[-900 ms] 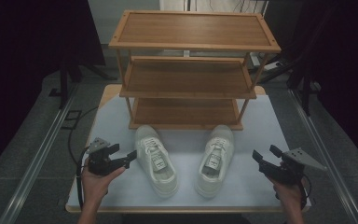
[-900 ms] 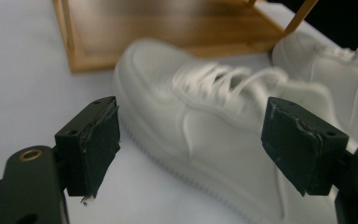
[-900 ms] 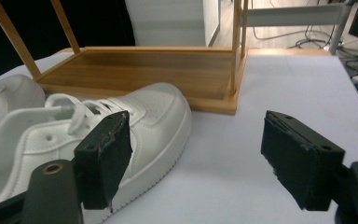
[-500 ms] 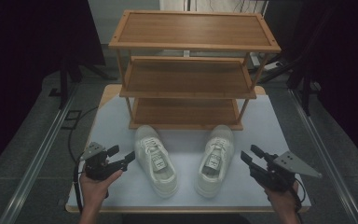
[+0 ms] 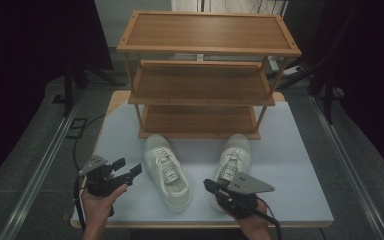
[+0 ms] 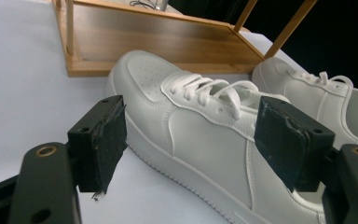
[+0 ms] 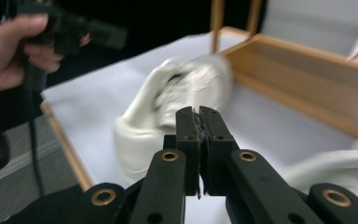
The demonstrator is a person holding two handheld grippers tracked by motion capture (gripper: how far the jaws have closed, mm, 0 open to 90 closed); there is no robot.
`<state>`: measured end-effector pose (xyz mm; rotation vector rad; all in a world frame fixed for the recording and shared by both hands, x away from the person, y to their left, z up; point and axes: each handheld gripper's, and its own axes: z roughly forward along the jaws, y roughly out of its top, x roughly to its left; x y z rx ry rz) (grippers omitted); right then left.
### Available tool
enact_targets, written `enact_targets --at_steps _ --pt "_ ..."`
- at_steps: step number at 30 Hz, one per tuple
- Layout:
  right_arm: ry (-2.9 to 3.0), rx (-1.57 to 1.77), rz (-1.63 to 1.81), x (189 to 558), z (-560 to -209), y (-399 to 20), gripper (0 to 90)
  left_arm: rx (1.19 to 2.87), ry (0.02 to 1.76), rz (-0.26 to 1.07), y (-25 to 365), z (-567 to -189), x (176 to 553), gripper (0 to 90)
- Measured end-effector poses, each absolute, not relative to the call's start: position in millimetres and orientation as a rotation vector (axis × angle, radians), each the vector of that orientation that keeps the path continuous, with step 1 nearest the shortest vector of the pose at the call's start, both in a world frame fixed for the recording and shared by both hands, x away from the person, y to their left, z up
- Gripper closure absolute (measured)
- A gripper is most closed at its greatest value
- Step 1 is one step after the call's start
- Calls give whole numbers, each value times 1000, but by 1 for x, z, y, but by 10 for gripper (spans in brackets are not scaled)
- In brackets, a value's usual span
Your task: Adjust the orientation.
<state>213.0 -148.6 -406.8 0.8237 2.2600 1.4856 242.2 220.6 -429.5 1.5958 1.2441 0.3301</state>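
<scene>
1. Lit evenly from overhead in the high view: pale table (image 5: 290, 150) and wooden rack (image 5: 200, 75) bright, surroundings falling off to near black on both sides.
2. Soft, short shadows under the rack's shelves and beside the left shoe (image 5: 167, 170); no hard glare anywhere.
3. Slightly soft and grainy overall in the high view, with dim floor detail.
4. Crisp at mid-distance in the left gripper view: laces and stitching of the left shoe (image 6: 205, 130) sharp, near pads (image 6: 100, 142) a touch soft, far corner black.
5. Smeared by motion blur in the right gripper view: the left shoe (image 7: 177, 102) streaked, background rack (image 7: 307, 74) soft, closed fingertips (image 7: 186, 135) comparatively sharp.
</scene>
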Motion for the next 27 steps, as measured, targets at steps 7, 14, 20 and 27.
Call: enact_targets --at_steps 7,14,20,27 --pt "2319 828 1369 212 -432 -116 885 1610 1228 313 217 -434 242 255" --pt "2293 800 1196 205 -447 -99 894 1628 1224 306 213 -437 243 256" --pt "2341 804 1278 197 -449 -92 895 1619 1221 305 213 -434 241 258" --pt "2396 709 1384 187 -454 -58 895 1595 1231 305 220 -430 239 259"
